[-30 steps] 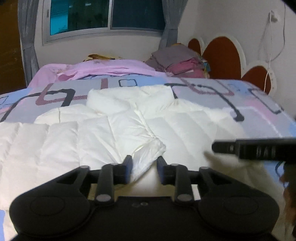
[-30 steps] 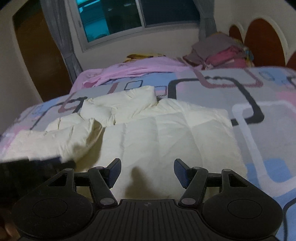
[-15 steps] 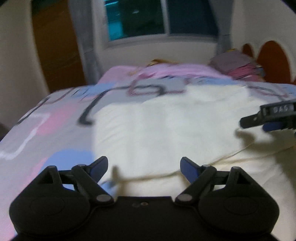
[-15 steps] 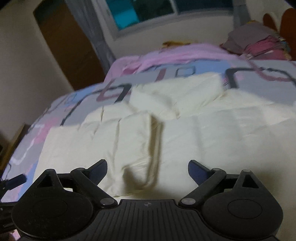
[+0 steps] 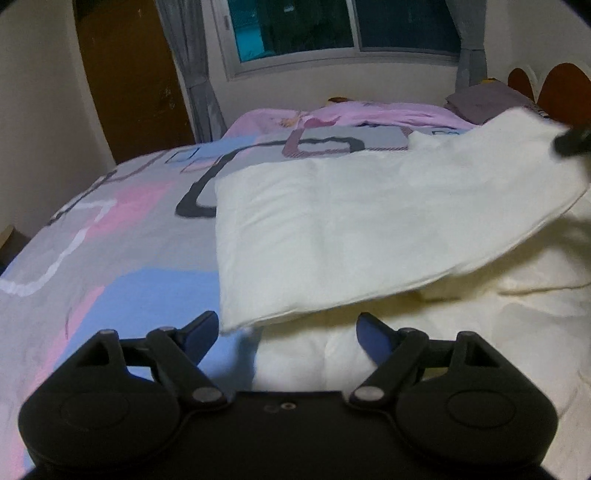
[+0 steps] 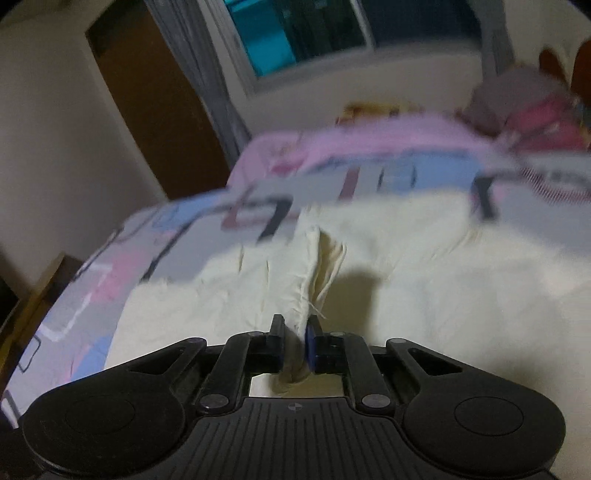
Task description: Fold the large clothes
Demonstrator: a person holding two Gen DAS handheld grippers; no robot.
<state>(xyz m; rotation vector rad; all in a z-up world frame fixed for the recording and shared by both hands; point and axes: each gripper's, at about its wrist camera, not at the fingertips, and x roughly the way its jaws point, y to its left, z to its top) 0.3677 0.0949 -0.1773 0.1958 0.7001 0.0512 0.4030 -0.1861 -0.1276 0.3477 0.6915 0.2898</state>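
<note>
Your right gripper (image 6: 295, 341) has just snapped together on a pinch of the cream padded garment (image 5: 369, 221), where a second ago its jaws stood wide with only flat cloth ahead of them. The cloth now sits bunched between the pads and rises in a ridge away from them, so you have a real hold on an edge. Your left gripper (image 5: 284, 332) has gone the other way: a second ago it held a corner of the garment, and now its jaws stand well apart and are easing inward, with nothing pressed between them (the near edge of the lifted panel lies just beyond the fingertips).

For the fold, this reads as a hand-over: the left has let go, the right has taken the next edge, and the panel looks ready to be carried across.

The garment lies spread on the patterned bedspread (image 5: 122, 240), on the side nearer the headboard (image 5: 554, 79), with the window (image 5: 343, 26) beyond it.

The left view shows what the right cannot: a broad panel raised off the bedspread and slanting up toward the headboard side, with a dark blurred tip at its high corner, most likely your right gripper. The right view, badly smeared, alone shows the clamp itself
</note>
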